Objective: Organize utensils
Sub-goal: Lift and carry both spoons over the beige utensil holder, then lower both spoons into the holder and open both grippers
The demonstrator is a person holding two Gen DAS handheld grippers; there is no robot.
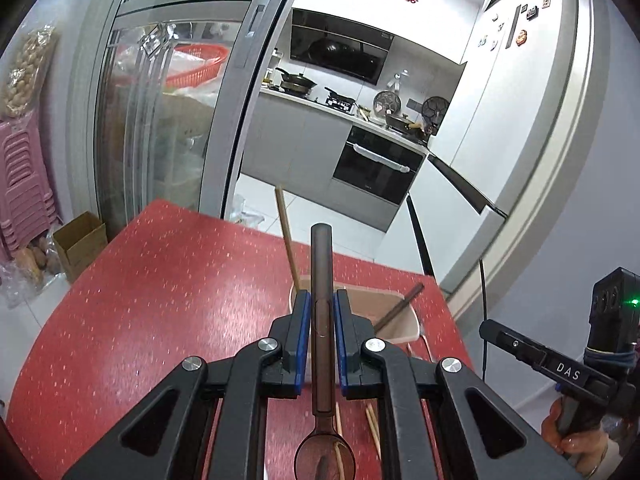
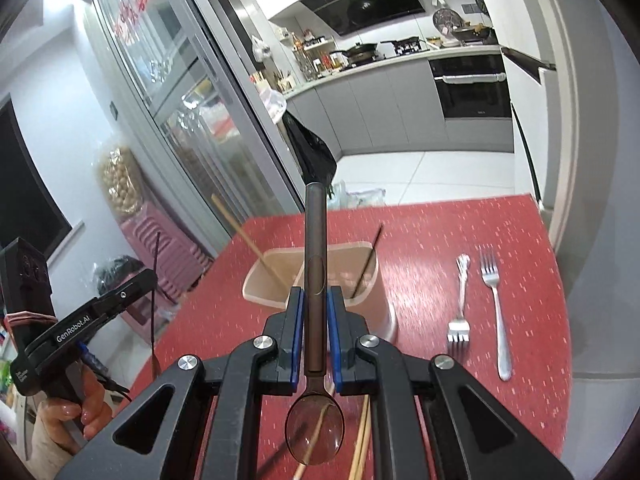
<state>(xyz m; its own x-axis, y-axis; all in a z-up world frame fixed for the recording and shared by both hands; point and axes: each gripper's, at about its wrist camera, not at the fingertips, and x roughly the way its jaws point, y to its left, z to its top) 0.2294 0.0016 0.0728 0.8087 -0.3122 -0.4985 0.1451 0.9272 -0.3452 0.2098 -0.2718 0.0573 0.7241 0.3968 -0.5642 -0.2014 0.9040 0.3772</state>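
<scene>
Each hand-held gripper (image 1: 322,312) (image 2: 315,308) clamps a brown spoon (image 1: 322,280) (image 2: 315,264); the beige holder (image 2: 372,300) contains chopsticks (image 2: 366,264).

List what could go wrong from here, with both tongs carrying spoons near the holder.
1. The left tongs and right tongs pinch the left spoon and right spoon only by their thin handles. Either spoon may pivot or slip when tilted.
2. The wooden chopstick and dark chopstick lean across the holder. An incoming handle could strike them or tip the holder.
</scene>
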